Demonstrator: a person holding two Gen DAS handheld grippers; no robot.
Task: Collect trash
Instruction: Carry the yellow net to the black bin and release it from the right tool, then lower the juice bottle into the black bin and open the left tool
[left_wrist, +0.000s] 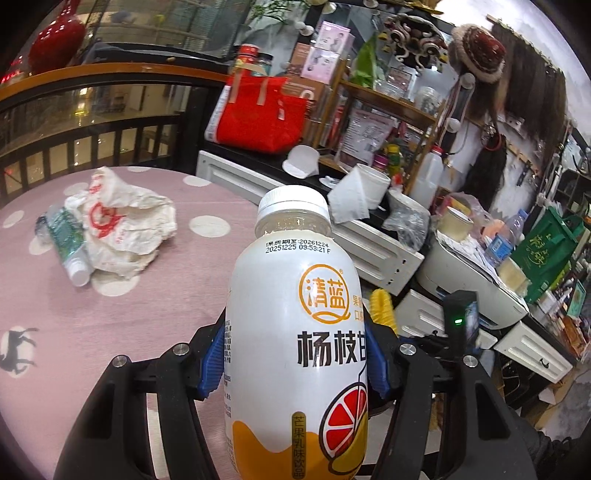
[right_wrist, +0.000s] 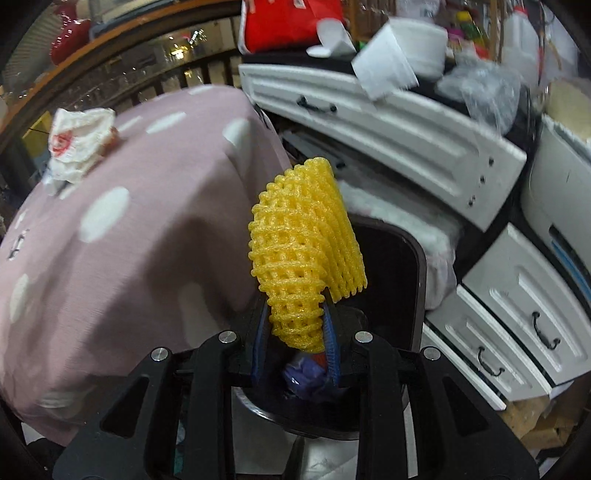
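Observation:
My left gripper (left_wrist: 295, 354) is shut on a white drink bottle (left_wrist: 295, 332) with a white cap and an orange and grapefruit label, held upright over the pink table edge. My right gripper (right_wrist: 295, 332) is shut on a yellow foam fruit net (right_wrist: 303, 240), which sticks up above the blue pads. Below it stands a dark bin (right_wrist: 391, 295) holding purple and red scraps. The same yellow net (left_wrist: 382, 304) peeks out behind the bottle in the left wrist view. A crumpled white plastic bag with red print (left_wrist: 122, 225) and a small clear bottle (left_wrist: 68, 243) lie on the table.
The round table has a pink cloth with white dots (left_wrist: 92, 314). White drawer cabinets (right_wrist: 388, 122) crowd the right side, topped with a tissue roll (left_wrist: 360, 192), a red bag (left_wrist: 262, 114) and clutter. A dark wooden railing (left_wrist: 92, 136) runs behind the table.

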